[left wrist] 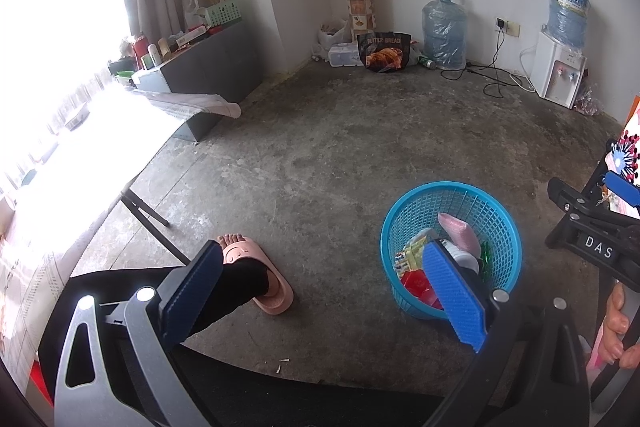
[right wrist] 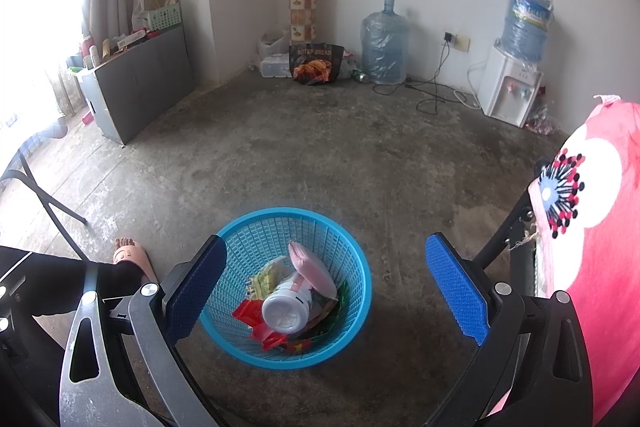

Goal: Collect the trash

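Only the right wrist view looks straight down into the blue mesh basket on the concrete floor: a white bottle lies among pink, yellow and red wrappers. The left view adds a folding table. The right gripper and left gripper both gape wide, empty.

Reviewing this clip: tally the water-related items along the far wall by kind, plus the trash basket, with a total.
Water jugs: 2, one on the floor, one on the dispenser
Water dispensers: 1
Blue trash baskets: 1
Total: 4
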The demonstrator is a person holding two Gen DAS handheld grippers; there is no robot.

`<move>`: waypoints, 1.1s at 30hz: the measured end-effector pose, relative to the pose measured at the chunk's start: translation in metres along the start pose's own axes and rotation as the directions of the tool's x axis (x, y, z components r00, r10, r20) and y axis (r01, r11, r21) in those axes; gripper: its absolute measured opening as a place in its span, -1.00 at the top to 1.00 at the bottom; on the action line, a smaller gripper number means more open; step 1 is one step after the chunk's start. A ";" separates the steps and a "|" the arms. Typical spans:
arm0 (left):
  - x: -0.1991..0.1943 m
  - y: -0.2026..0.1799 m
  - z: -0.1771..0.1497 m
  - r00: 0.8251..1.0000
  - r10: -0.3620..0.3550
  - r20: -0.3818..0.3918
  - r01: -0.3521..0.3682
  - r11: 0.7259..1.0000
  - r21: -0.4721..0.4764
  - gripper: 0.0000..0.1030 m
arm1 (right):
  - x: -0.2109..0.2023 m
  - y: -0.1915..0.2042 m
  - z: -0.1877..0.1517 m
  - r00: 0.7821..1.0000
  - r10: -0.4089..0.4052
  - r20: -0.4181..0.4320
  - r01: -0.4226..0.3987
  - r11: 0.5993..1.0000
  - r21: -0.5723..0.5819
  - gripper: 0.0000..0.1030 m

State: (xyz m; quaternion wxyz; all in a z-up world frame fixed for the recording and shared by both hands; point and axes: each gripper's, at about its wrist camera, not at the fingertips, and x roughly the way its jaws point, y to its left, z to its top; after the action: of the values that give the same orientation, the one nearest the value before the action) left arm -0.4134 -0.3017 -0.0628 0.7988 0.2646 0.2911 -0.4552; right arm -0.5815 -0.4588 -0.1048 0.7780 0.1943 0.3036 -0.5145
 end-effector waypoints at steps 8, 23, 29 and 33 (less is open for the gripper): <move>-0.001 -0.003 -0.001 1.000 0.000 0.001 0.000 1.000 0.003 -0.90 | -0.001 0.001 -0.003 1.000 0.002 -0.006 -0.002 1.000 -0.014 -0.86; 0.001 -0.007 -0.001 1.000 0.000 -0.009 0.001 1.000 0.012 -0.90 | -0.001 -0.001 -0.007 1.000 0.001 -0.030 -0.001 1.000 0.019 -0.86; -0.001 -0.009 -0.002 1.000 0.007 -0.001 -0.007 1.000 0.021 -0.90 | 0.000 -0.002 -0.006 1.000 -0.010 -0.028 0.011 1.000 0.023 -0.86; -0.001 -0.010 -0.002 1.000 0.007 -0.001 -0.007 1.000 0.023 -0.90 | 0.001 -0.002 -0.005 0.999 -0.017 -0.038 0.019 0.999 0.029 -0.86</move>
State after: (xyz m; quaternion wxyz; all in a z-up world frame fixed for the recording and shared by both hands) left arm -0.4231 -0.3044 -0.0654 0.7972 0.2749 0.2855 -0.4554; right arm -0.5842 -0.4568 -0.1093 0.7645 0.2128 0.3125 -0.5222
